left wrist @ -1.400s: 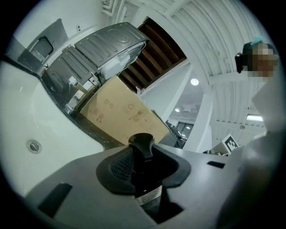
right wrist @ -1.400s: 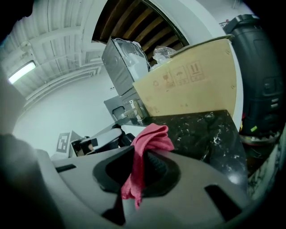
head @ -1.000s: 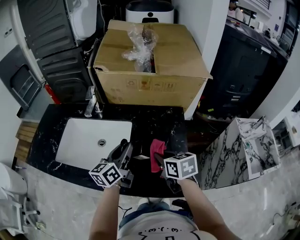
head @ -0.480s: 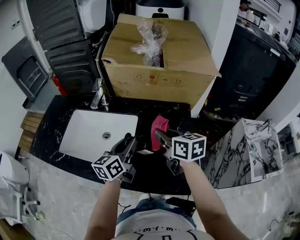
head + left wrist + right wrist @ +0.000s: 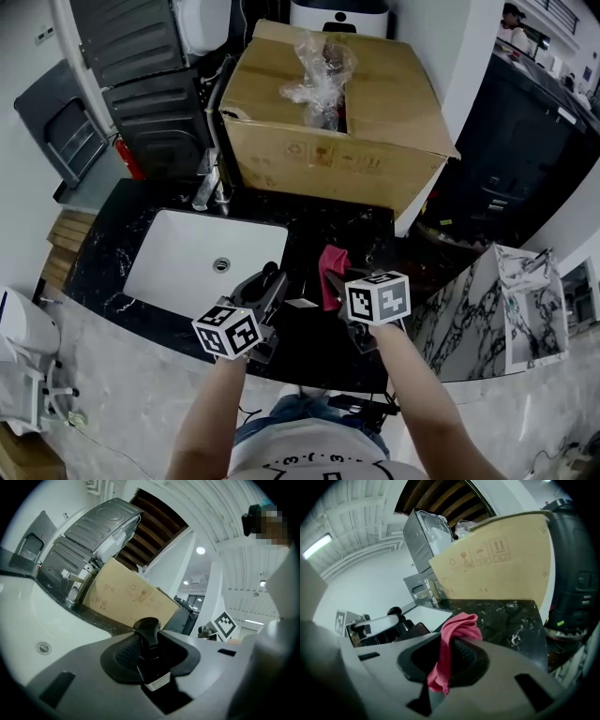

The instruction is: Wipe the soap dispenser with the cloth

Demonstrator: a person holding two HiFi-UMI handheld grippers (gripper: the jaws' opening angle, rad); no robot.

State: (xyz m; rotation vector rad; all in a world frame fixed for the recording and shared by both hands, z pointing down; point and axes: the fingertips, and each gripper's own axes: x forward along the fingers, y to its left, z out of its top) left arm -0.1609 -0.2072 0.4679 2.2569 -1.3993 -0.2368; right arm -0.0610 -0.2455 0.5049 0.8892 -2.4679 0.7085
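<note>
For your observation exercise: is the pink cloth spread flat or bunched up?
Bunched up: the cloth hangs crumpled in folds, pinched between the right tool's jaws.

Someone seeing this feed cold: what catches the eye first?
The pink cloth pinched in the right gripper above the black counter is the only bright colour. Next come the dark soap dispenser clamped in the left gripper by the white sink, and the big cardboard box behind.

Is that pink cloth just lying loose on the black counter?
No, the pink cloth is pinched between the jaws of the right gripper.
</note>
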